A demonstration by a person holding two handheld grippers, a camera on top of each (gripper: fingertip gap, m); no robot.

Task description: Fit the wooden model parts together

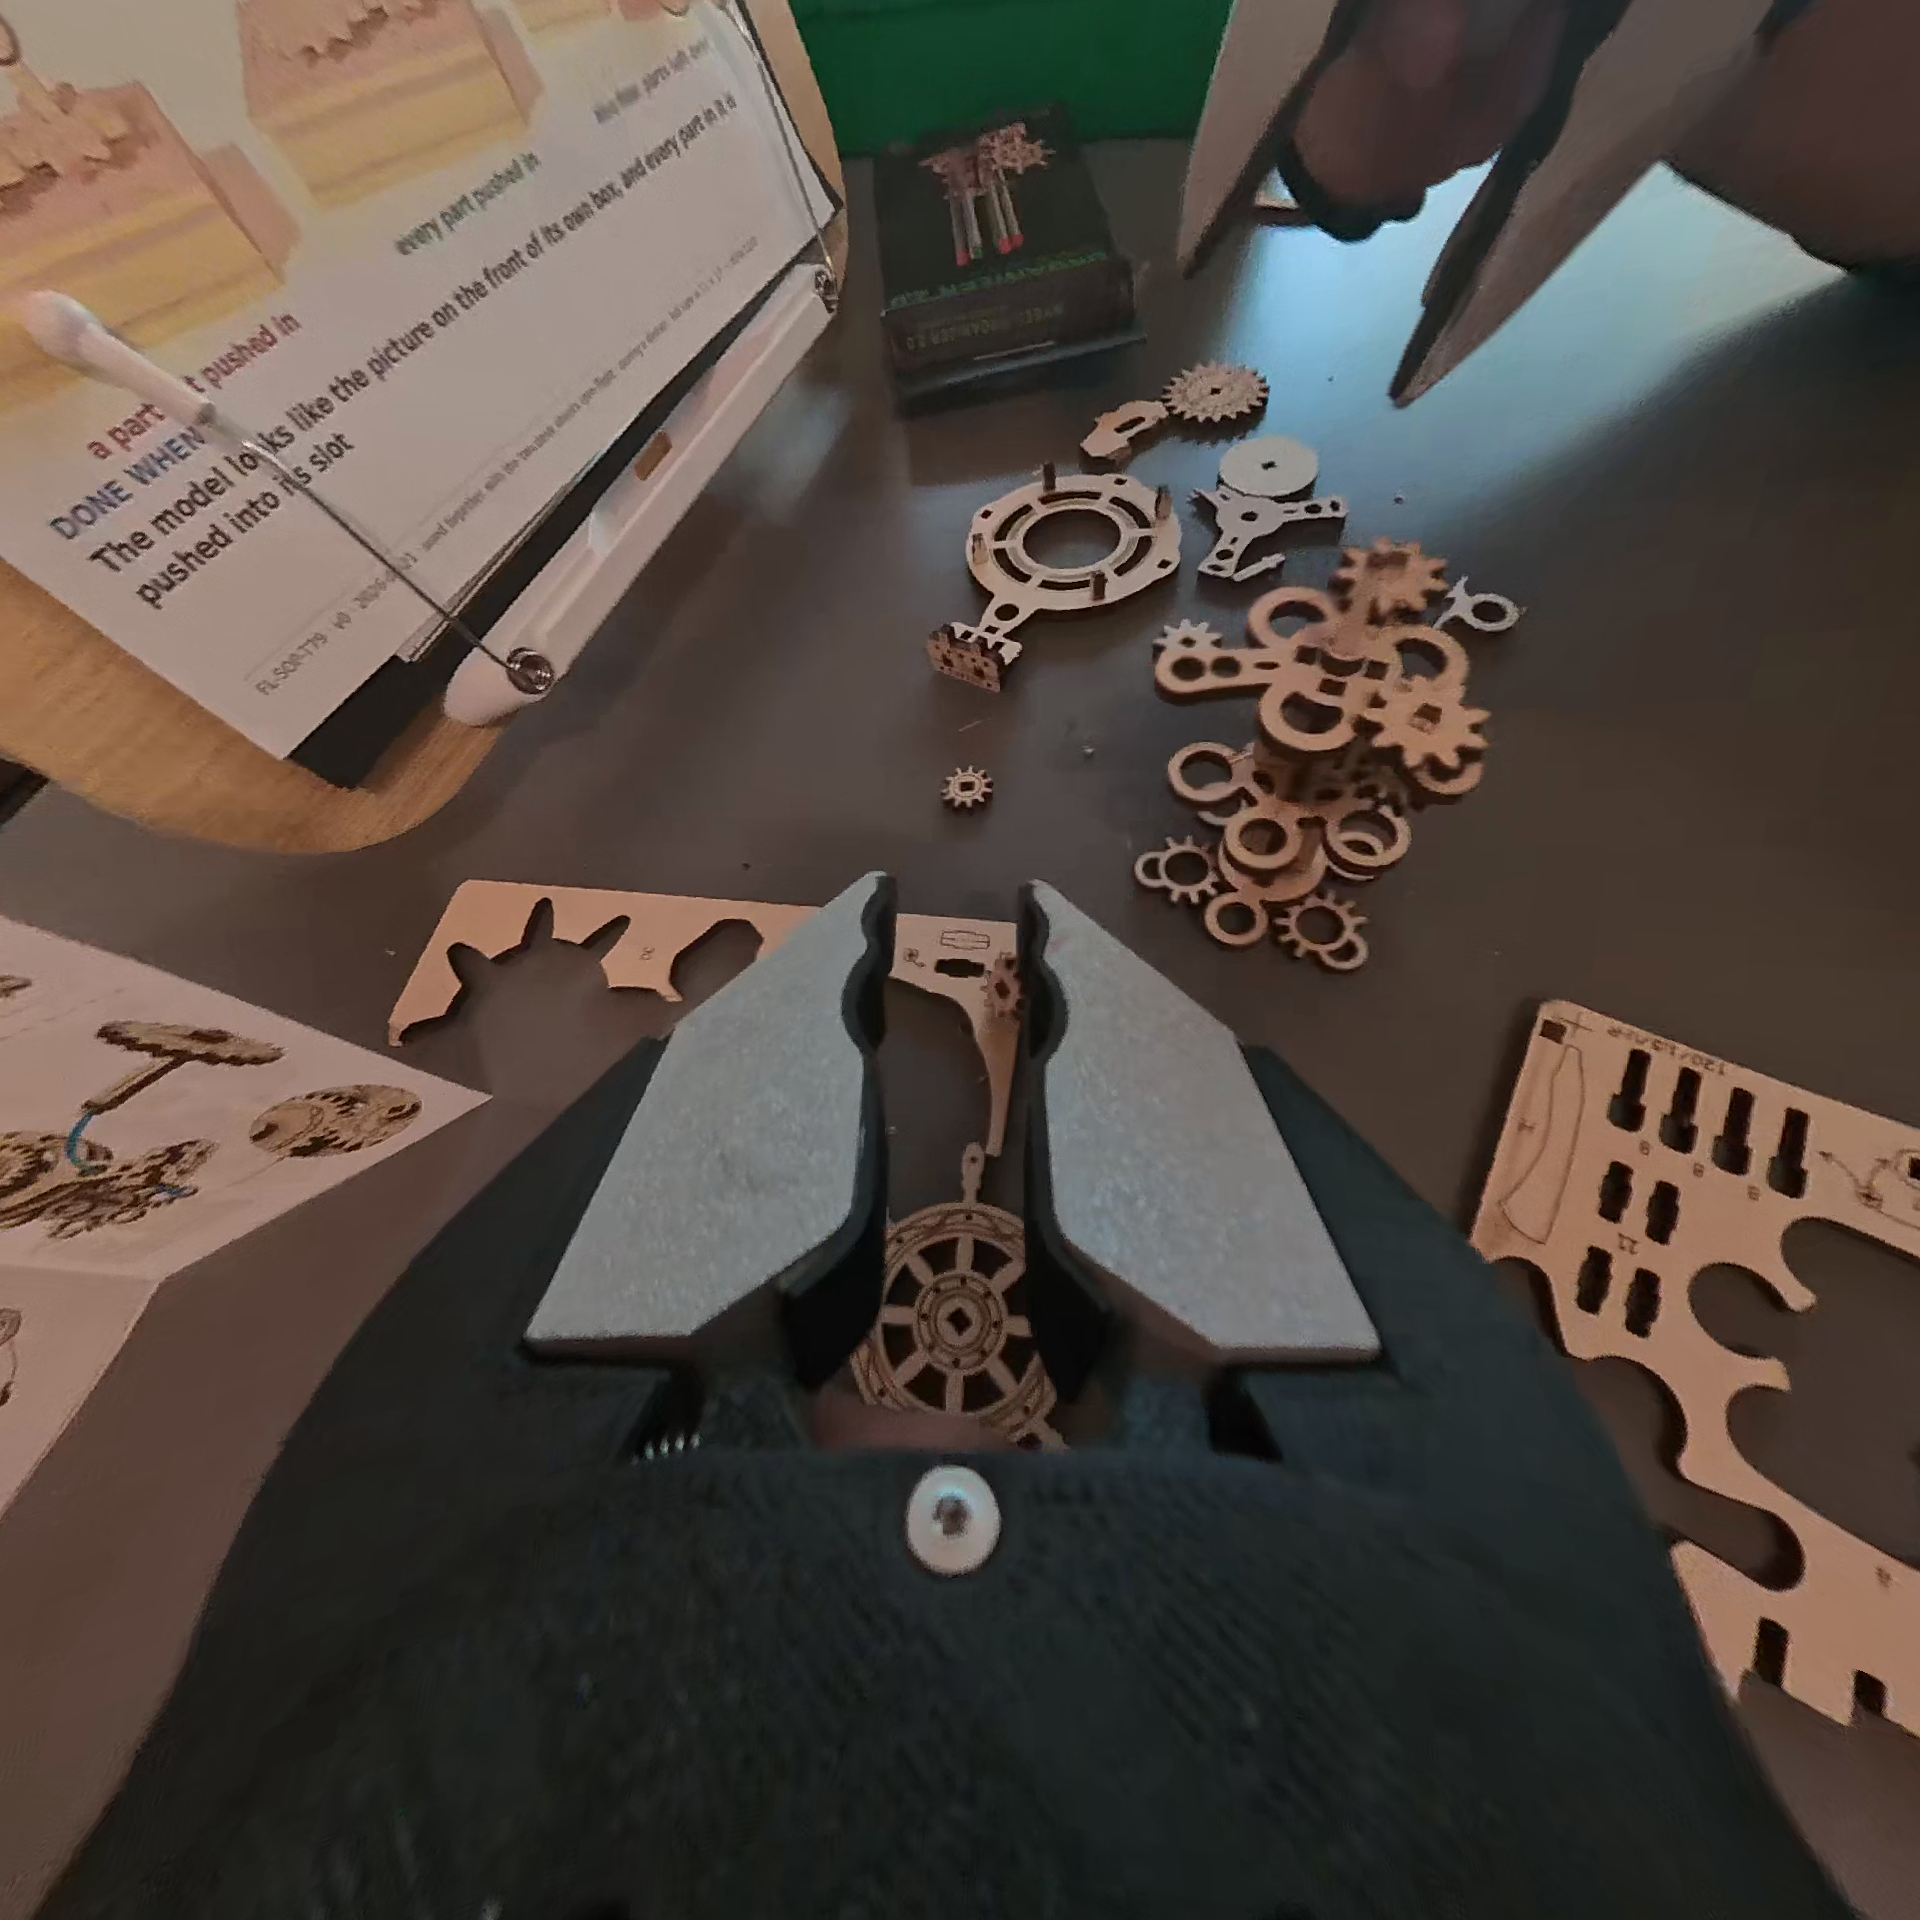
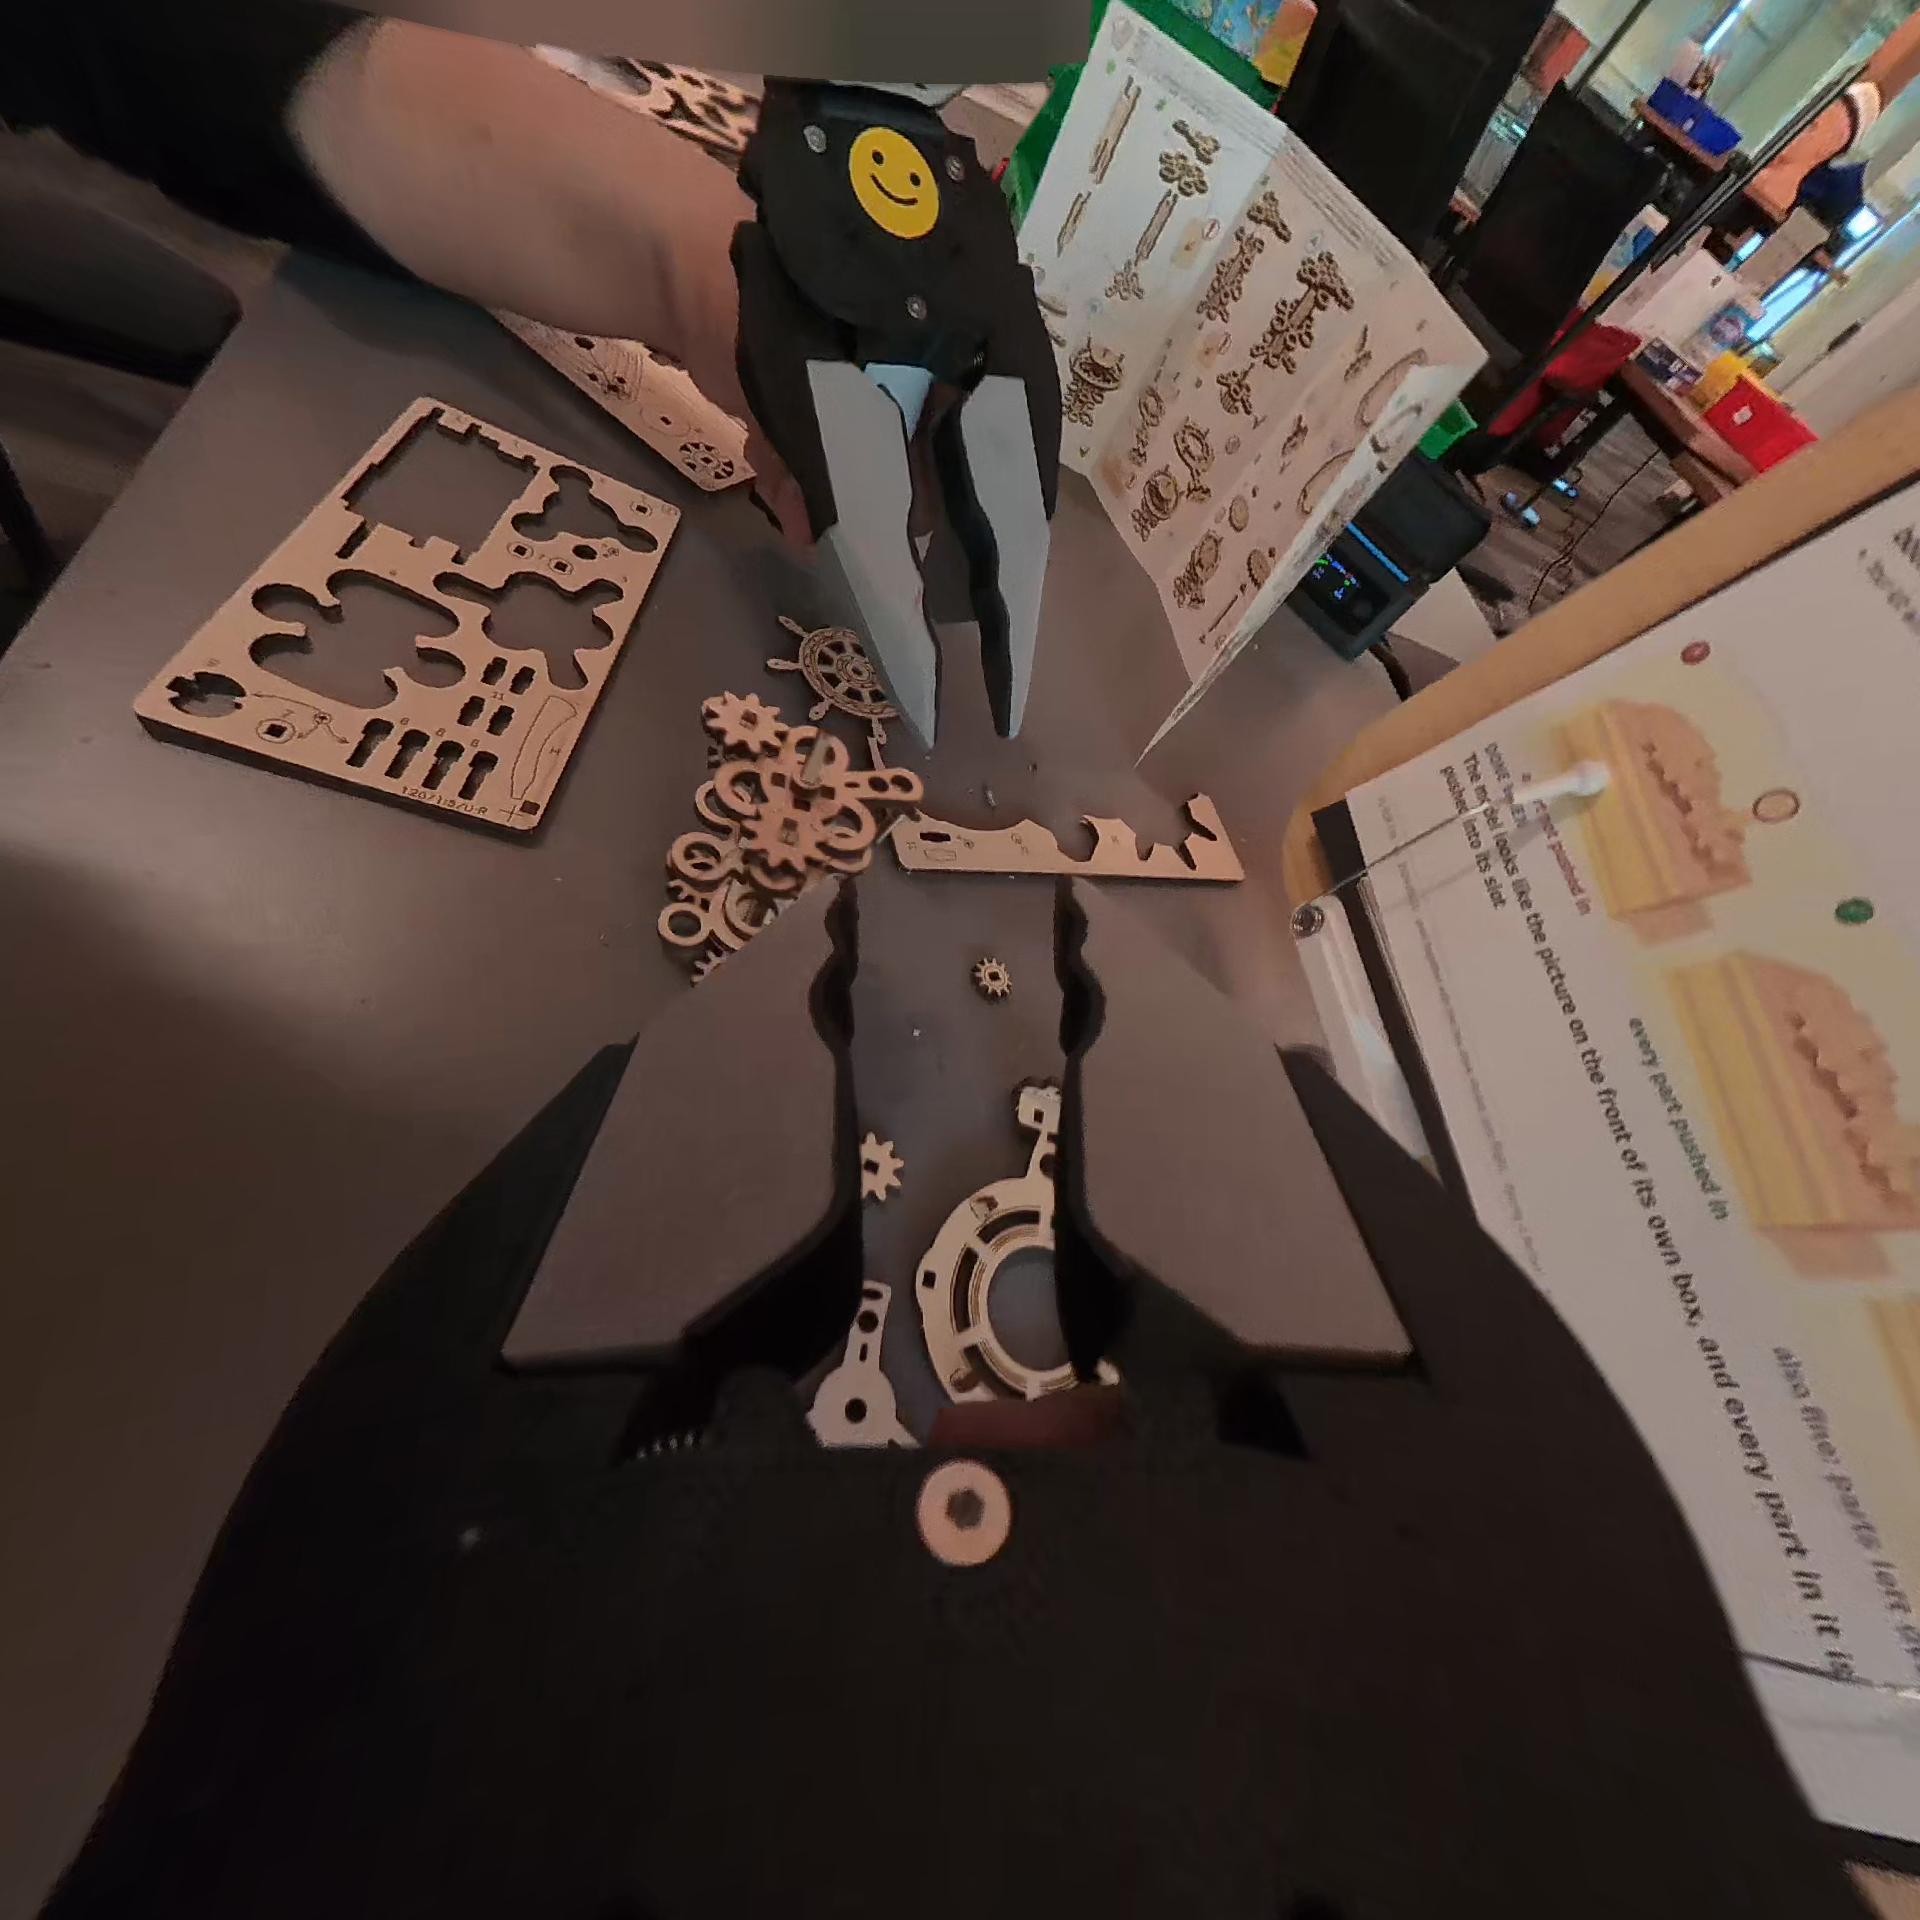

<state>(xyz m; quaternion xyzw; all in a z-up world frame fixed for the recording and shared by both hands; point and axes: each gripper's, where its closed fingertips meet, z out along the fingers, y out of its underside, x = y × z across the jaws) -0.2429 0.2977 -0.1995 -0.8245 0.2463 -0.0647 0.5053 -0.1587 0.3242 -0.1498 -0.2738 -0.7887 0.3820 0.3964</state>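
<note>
Loose wooden parts lie on the dark table point(image 1: 727, 644): a pile of gears and rings point(image 1: 1320, 727) point(image 2: 774, 821), a ring frame point(image 1: 1070, 540) point(image 2: 987, 1299) and a small gear point(image 1: 967, 788) point(image 2: 992, 977). My left gripper point(image 1: 958, 914) point(image 2: 968, 732) is open, tips down over a cut-out sheet strip point(image 1: 540, 956) point(image 2: 1070, 852) and a ship-wheel part point(image 1: 956, 1320) point(image 2: 847, 670). A tiny gear point(image 1: 1003, 987) sits against its right finger; I cannot tell if it is held. My right gripper point(image 2: 956, 899) point(image 1: 1294, 332) is open and empty above the ring frame.
A punched-out wooden sheet point(image 1: 1662, 1299) point(image 2: 416, 623) lies to one side. An instruction sheet on a stand point(image 1: 416, 312) point(image 2: 1662, 1039), a folded booklet point(image 1: 156, 1122) point(image 2: 1226, 364) and a dark box point(image 1: 997, 249) border the work area. A person's arm point(image 2: 499, 187) rests at the far edge. My right tips are about 12 cm from the tiny gear point(image 1: 1003, 987), my left tips only 4 cm. Seen from the right wrist view point(image 2: 905, 828) as well.
</note>
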